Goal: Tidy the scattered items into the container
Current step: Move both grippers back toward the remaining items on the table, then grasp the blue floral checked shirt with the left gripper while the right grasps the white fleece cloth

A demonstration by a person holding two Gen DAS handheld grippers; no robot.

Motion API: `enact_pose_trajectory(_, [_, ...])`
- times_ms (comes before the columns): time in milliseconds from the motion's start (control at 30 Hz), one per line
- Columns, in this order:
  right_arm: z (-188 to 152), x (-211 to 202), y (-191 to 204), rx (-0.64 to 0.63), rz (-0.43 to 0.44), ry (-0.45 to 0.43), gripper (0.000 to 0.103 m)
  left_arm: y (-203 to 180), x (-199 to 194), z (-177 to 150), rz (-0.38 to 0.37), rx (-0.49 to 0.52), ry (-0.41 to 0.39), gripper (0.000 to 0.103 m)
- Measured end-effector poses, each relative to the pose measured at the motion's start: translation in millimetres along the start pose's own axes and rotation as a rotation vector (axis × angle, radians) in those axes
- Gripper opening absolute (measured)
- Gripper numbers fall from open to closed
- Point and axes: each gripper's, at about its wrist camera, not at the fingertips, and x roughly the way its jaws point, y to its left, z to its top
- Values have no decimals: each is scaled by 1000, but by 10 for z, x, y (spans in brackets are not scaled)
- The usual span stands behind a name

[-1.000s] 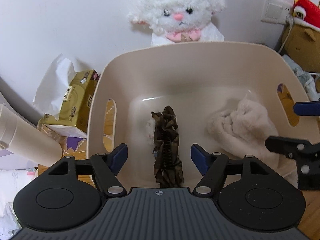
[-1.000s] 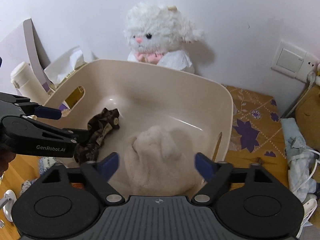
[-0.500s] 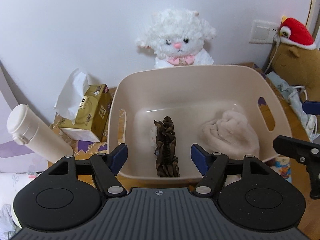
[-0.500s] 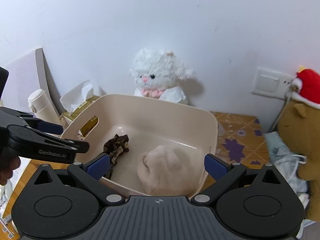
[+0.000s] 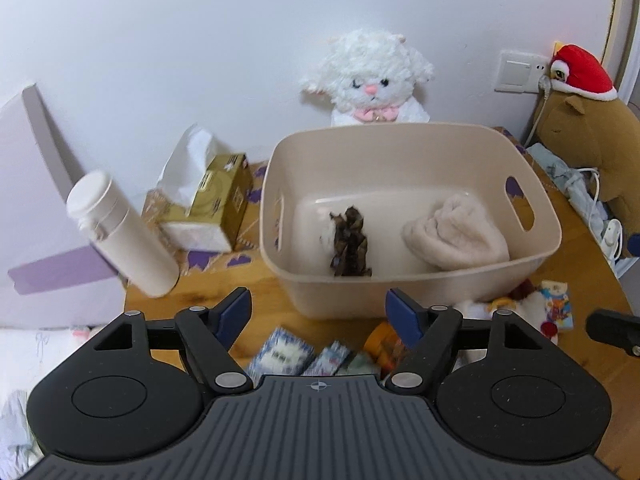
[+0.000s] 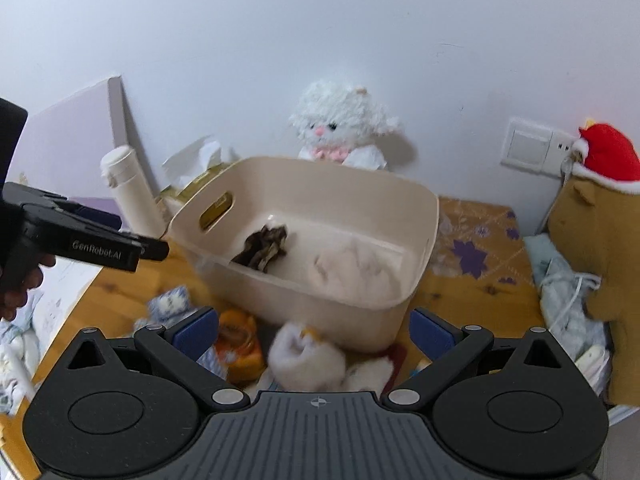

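Note:
A beige plastic tub (image 5: 416, 292) (image 6: 320, 300) stands on the wooden table. Inside lie a dark brown scrunchie (image 5: 350, 242) (image 6: 262, 246) and a cream fluffy cloth (image 5: 456, 236) (image 6: 356, 268). In front of the tub lie scattered items: blue-white packets (image 5: 286, 354) (image 6: 170, 300), an orange item (image 5: 380, 342) (image 6: 238, 344), a white plush piece (image 6: 306, 356) and a small colourful card (image 5: 558, 308). My left gripper (image 5: 318, 312) hangs before the tub, jaws opening, nothing between them. My right gripper (image 6: 314, 330) is open and empty above the scattered items.
A white plush lamb (image 5: 370, 76) sits behind the tub against the wall. A white bottle (image 5: 120, 236) and a gold tissue box (image 5: 212, 204) stand left of the tub. A brown plush with red hat (image 5: 588, 120), cables and cloth lie at the right.
Both grippers have pulled back and up from over the tub. The tub now looks smaller and farther, and the scattered items in front of it have come into view.

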Motion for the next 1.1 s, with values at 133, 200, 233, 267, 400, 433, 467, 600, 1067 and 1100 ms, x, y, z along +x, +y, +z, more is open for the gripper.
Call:
enact_pose_trajectory(133, [-208, -109, 72, 9, -1, 19, 103, 89, -65, -203, 6, -15, 17, 76])
enact_pose_trajectory(200, [-329, -141, 101, 34, 11, 36, 103, 131, -85, -316, 3, -22, 30, 77])
enact_pose_trajectory(233, [-395, -145, 121, 39, 12, 51, 103, 151, -91, -372, 0, -22, 37, 77])
enact_pose_trajectory(267, [-456, -145, 141, 37, 8, 66, 103, 168, -95, -435, -3, -20, 45, 78])
enact_pose_trajectory(400, [-701, -107, 226, 16, -18, 131, 103, 206, -81, -638, -15, -10, 76, 79])
enact_pose_trajectory(433, [-749, -98, 238, 18, -19, 143, 103, 210, -75, -687, -16, -9, 85, 79])
enact_pose_trajectory(467, [-790, -95, 245, 23, -18, 151, 103, 210, -67, -724, -13, -8, 92, 80])
enact_pose_trajectory(600, [-931, -69, 278, 36, -21, 179, 103, 201, -53, -865, -25, -8, 109, 80])
enact_pose_trajectory(1067, [-1388, 182, 482, -38, -36, 309, 103, 30, 144, -1199, -95, -7, 173, 81])
enact_pose_trajectory(1100, [-1400, 206, 488, -38, -37, 315, 103, 16, 173, -1213, -96, -8, 179, 81])
